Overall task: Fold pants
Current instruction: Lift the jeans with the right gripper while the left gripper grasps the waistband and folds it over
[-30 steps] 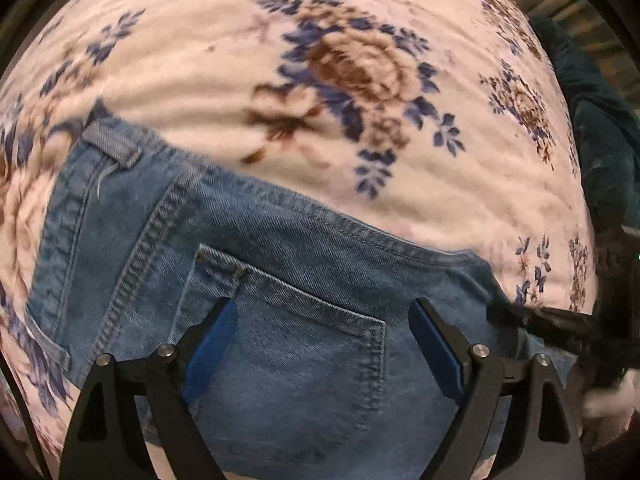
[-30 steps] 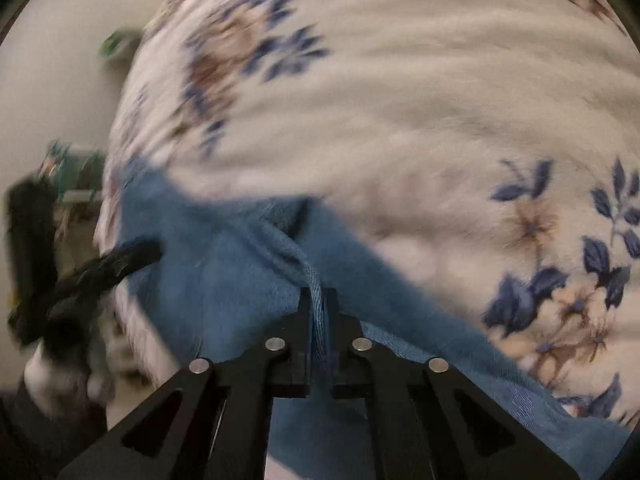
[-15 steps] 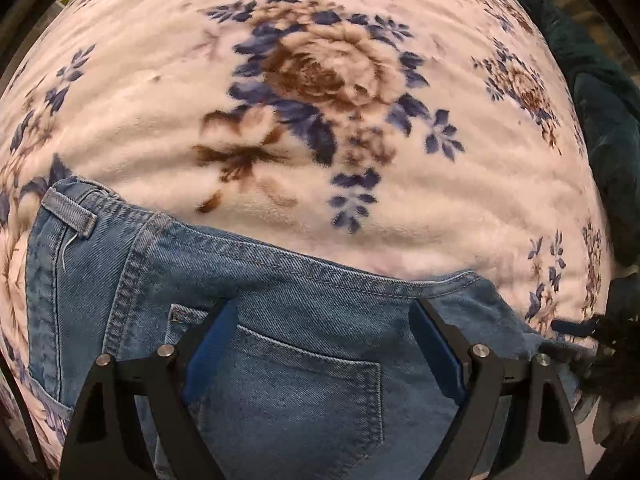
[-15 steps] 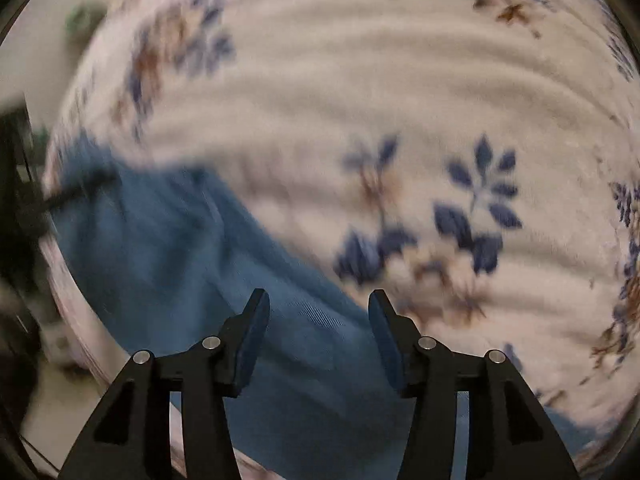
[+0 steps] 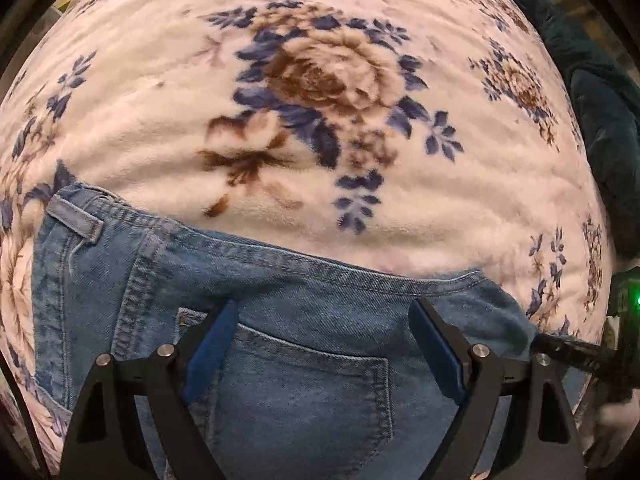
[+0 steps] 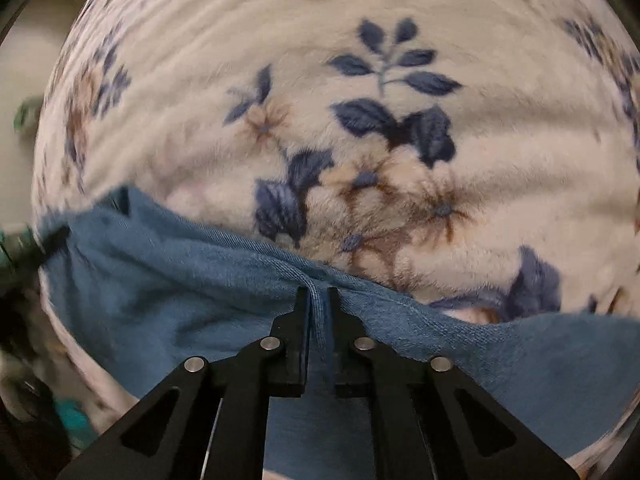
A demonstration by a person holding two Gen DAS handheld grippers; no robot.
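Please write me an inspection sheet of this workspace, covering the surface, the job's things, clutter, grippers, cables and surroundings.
Surface: a cream plush blanket with blue and brown flowers, rippled, covering all that shows of the work area.
Job's things: blue denim pants lying on the blanket, back pocket and belt loop facing up; their upper edge is bunched into a ridge in the right wrist view.
Clutter: nothing seen on the blanket.
Grippers: the left gripper stands wide open over the back pocket, pinching nothing; the right gripper has just been closing and is pinched on a raised fold of the denim edge.
Cables: nothing seen.
Surroundings: a dark teal fabric beyond the blanket's right edge; the rest is too blurred to tell.
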